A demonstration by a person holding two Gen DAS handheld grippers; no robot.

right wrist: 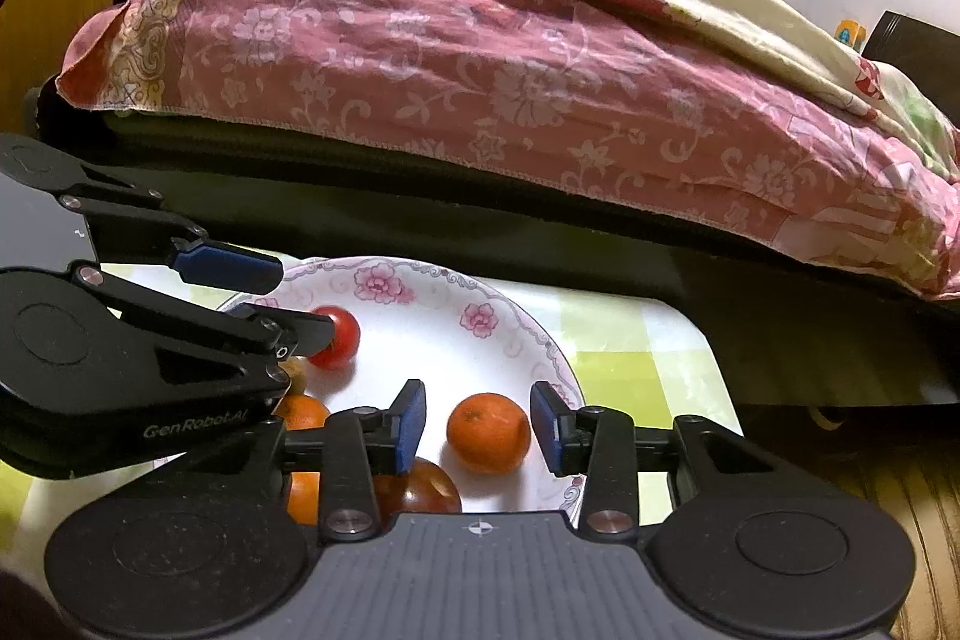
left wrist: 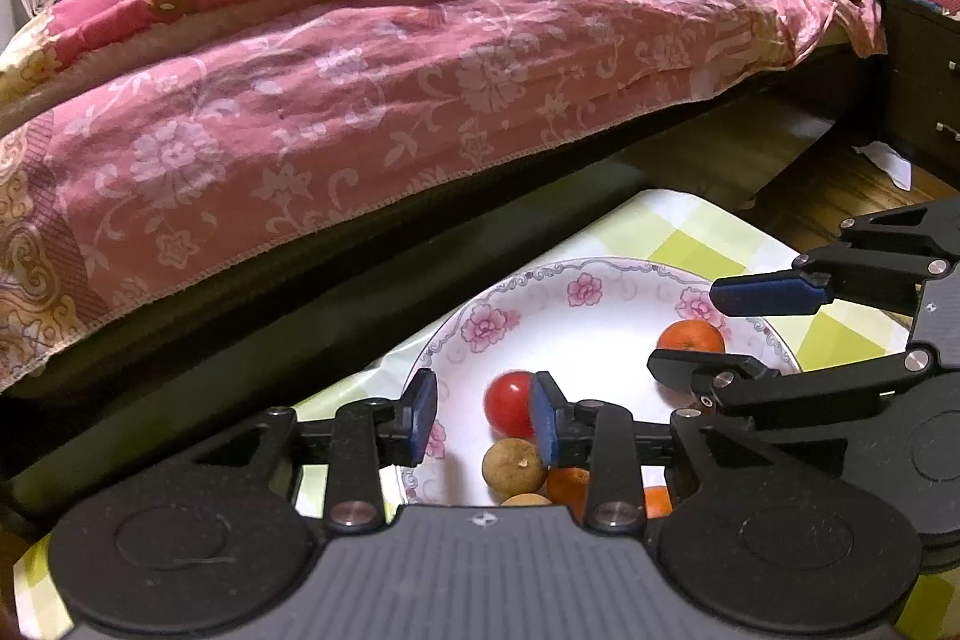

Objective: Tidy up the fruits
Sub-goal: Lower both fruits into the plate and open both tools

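Both grippers are hovering over the floral plate [right wrist: 480,304], which is sitting on a green-and-white checked tablecloth [right wrist: 636,340] in the lower middle of each frame, with the pink-covered bed [right wrist: 480,88] filling everything above. In the right wrist view, the right gripper [right wrist: 478,424] is holding its jaws wide and empty, and the lone mandarin [right wrist: 489,433] is lying right in the gap between the blue pads, though it is hard to say whether the pads are level with it or above it; the framing suggests this fruit is the one being lined up for a grasp. A dark reddish fruit [right wrist: 429,487] is sitting just below the left pad, and more orange pieces [right wrist: 303,412] are peeking out at the lower left. The left gripper [left wrist: 483,418] is also spreading its jaws wide with nothing between them; in its own view the cherry tomato [left wrist: 509,403] is lying just behind the right-hand pad, slightly off centre, with a brownish round fruit [left wrist: 515,467] directly below it near the bottom centre. The fruits are clustering toward one side of the plate, probably because they are rolling to its low part. Each gripper seems to be addressing its nearest fruit so the two are not crowding each other, yet their linkages are already close together above the plate, which looks like the main collision risk.
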